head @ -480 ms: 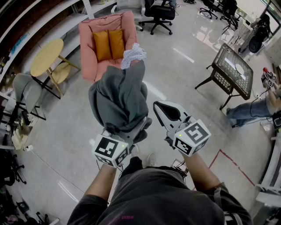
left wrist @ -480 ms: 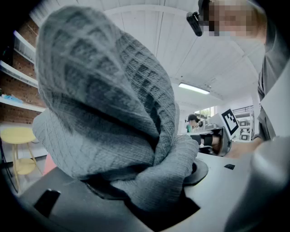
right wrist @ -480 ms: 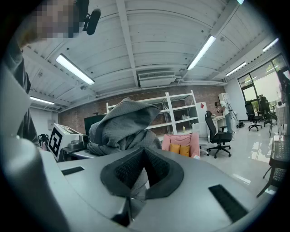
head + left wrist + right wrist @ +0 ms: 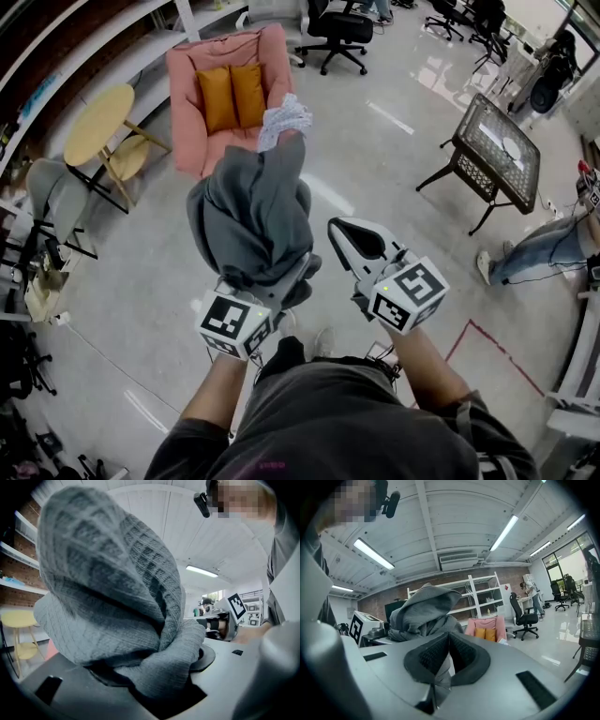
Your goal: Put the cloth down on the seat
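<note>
Left gripper view shows the left gripper (image 4: 154, 681) pinching the cloth (image 4: 108, 583). Its jaws stand fairly wide, but a thick twisted fold fills the gap and the pads press into it. Right gripper view shows the right gripper (image 4: 449, 656) with its jaws pressed together and nothing between them. It hangs just beside the left one and touches nothing.

The risks, as I judge them, start at that grip. The whole bundle hangs on one fold, and most of the cloth is piled above and over the jaws, not below them. If the fold works loose on the way, the cloth would drop to the floor (image 4: 375, 159), because the seat (image 4: 187, 122) is well apart from it, at the far side. Letting go short of the seat's front edge would end the same way.

The seat is also partly taken. Two cushions (image 4: 232, 94) lean against its back, and a white rag (image 4: 283, 120) lies at its near right corner as the head view shows it. A careless drop could land on the rag, drag it off, or leave the cloth hanging over the arm. The draped cloth hides the left jaws from the head view, which makes aiming harder.

The cloth is grey, a thick ribbed knit, soft and limp. It is bunched into a tall hooded heap with deep folds and is held in the air above the floor, with no part touching the seat.
</note>
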Motion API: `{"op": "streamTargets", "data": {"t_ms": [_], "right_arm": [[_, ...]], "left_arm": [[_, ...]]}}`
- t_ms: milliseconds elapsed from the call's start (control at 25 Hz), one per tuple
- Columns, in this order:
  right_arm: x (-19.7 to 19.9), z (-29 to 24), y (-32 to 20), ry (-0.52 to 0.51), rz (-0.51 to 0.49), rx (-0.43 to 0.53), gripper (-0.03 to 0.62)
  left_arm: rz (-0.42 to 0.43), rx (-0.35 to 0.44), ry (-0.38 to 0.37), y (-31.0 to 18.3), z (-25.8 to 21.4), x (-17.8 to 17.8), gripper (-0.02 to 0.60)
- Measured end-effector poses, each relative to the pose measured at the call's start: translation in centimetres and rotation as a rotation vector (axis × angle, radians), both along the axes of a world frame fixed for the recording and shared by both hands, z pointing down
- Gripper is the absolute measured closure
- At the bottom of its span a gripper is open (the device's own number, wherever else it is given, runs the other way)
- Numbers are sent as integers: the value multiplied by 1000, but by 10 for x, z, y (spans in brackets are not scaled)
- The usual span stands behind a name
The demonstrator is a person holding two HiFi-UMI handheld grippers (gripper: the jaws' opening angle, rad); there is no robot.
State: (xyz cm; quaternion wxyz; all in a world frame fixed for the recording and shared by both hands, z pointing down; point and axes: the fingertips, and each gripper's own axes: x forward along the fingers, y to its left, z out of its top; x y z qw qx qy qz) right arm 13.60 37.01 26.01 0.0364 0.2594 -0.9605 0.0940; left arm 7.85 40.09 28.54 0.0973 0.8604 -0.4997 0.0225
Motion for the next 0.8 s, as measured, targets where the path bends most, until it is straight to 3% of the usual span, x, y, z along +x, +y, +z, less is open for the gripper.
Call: {"op": "streamTargets", "data": {"t_ms": [440,800], "right_arm": [[1,13,0,0,-5,-41,579],[-34,12,-22,10,12,-35,579]], "left_arm": [[-16,-30,22,2,15,-13,272],[-3,-19,49,-23,10,-53,272]]}}
